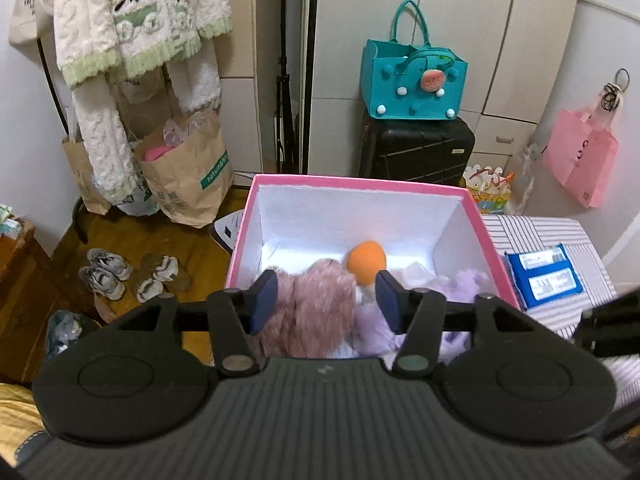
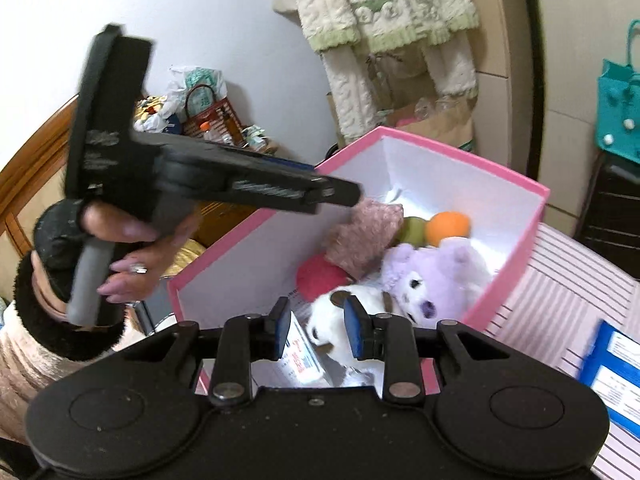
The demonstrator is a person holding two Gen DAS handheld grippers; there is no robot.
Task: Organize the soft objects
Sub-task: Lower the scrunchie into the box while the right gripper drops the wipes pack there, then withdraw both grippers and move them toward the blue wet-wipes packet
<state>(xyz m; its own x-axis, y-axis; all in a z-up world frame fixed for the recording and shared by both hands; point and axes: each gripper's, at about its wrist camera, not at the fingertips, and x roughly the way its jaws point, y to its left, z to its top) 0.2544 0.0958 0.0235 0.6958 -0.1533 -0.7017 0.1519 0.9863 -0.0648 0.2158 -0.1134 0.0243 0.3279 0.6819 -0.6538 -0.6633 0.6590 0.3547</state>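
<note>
A pink box with white walls stands open on a striped surface. Inside lie an orange ball, a purple plush and a pink fuzzy piece. My left gripper hangs open over the box; the fuzzy piece sits loose between its jaws. In the right wrist view the box also holds a green ball, a red plush and a white plush. My right gripper is open just above the white plush. The left gripper reaches in from the left, above the fuzzy piece.
A blue packet lies on the striped surface right of the box. Behind stand a teal bag on a black suitcase, paper bags and shoes on the floor. A printed card lies in the box.
</note>
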